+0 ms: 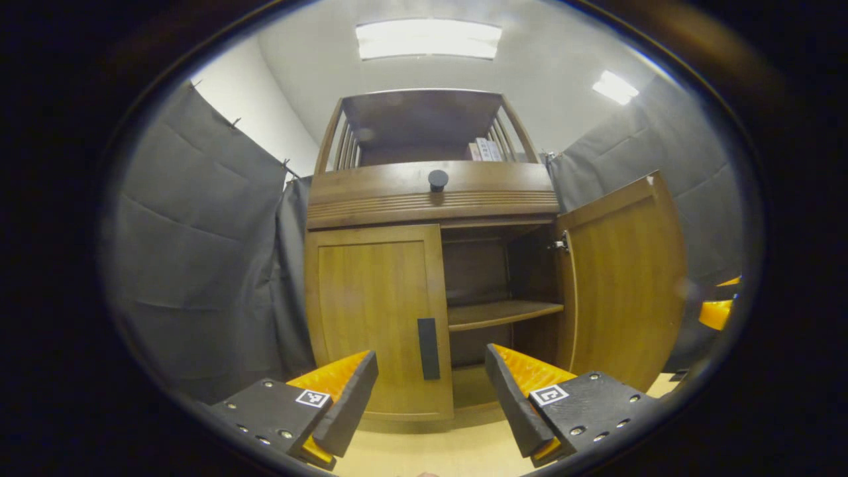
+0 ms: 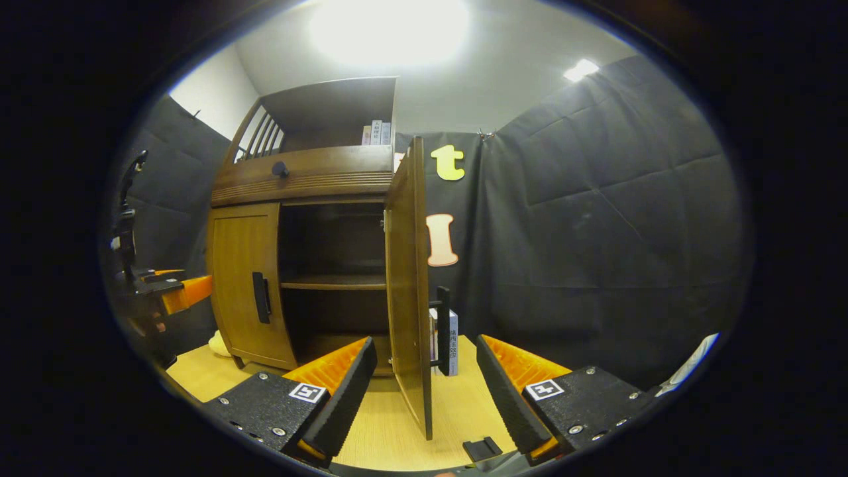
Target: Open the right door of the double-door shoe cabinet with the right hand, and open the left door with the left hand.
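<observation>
left door (image 1: 377, 318) stands shut just ahead of gaping left gripper (image 1: 430, 404).

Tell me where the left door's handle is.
In the left gripper view, the handle sits on the closed left door, at its inner edge beside the open compartment, ahead of the left gripper.

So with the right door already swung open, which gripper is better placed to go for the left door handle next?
Left. The left gripper is open and aimed at the shut left door, its handle just ahead between the fingers. The right gripper straddles the open right door.
</observation>
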`<action>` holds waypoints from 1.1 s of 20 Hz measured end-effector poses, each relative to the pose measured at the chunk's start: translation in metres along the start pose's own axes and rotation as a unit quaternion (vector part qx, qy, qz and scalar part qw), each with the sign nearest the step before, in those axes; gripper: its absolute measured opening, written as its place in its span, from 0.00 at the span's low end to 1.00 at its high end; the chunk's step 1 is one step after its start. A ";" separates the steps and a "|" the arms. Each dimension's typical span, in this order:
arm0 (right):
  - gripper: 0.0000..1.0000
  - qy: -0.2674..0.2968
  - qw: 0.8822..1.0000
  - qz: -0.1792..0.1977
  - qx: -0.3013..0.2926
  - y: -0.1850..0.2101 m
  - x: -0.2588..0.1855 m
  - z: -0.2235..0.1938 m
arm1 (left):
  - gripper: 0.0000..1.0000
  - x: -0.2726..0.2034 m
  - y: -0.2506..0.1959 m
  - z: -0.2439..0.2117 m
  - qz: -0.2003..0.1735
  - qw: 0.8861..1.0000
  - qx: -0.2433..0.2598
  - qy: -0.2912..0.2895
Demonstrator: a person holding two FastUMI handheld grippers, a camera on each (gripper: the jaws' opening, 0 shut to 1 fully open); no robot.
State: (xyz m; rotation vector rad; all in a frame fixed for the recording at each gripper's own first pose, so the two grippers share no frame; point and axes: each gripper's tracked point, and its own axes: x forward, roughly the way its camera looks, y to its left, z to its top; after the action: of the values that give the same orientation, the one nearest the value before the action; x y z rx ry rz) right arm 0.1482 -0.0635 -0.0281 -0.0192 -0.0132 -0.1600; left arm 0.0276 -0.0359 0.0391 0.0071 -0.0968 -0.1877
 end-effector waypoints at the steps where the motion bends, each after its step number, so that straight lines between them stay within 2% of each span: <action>1: 0.94 0.000 1.000 -0.004 -0.003 0.001 0.000 0.001 | 1.00 0.002 0.000 -0.001 0.000 1.000 -0.002 0.001; 3: 0.94 0.001 1.000 -0.010 -0.001 0.002 0.001 0.000 | 1.00 0.003 -0.001 -0.006 -0.004 1.000 -0.008 0.012; 4: 0.93 0.001 1.000 -0.012 0.002 0.003 0.001 -0.001 | 0.93 0.004 -0.001 -0.006 -0.005 1.000 -0.008 0.016; 9: 0.93 0.013 1.000 -0.016 0.000 0.017 0.010 -0.011 | 0.93 0.007 -0.002 -0.014 -0.004 0.999 -0.021 0.034; 11: 0.93 0.020 1.000 -0.020 -0.001 0.021 0.012 -0.016 | 0.87 0.007 -0.003 -0.019 -0.002 0.999 -0.031 0.042; 16: 0.94 0.035 0.999 -0.034 0.000 0.022 0.013 -0.026 | 0.87 0.012 -0.007 -0.023 -0.007 0.998 -0.021 0.051; 17: 0.93 0.037 0.999 -0.039 -0.002 0.020 0.015 -0.028 | 1.00 0.012 -0.008 -0.026 -0.011 0.998 -0.020 0.051; 22: 0.94 0.046 0.998 -0.053 -0.006 0.017 0.014 -0.031 | 0.87 0.013 -0.013 -0.030 -0.021 0.997 -0.039 0.070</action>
State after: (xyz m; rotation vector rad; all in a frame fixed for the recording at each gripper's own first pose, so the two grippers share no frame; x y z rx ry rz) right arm 0.1655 -0.0500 -0.0589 -0.0240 0.0782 -0.2667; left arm 0.0409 -0.0514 0.0106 -0.0555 0.0510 -0.2325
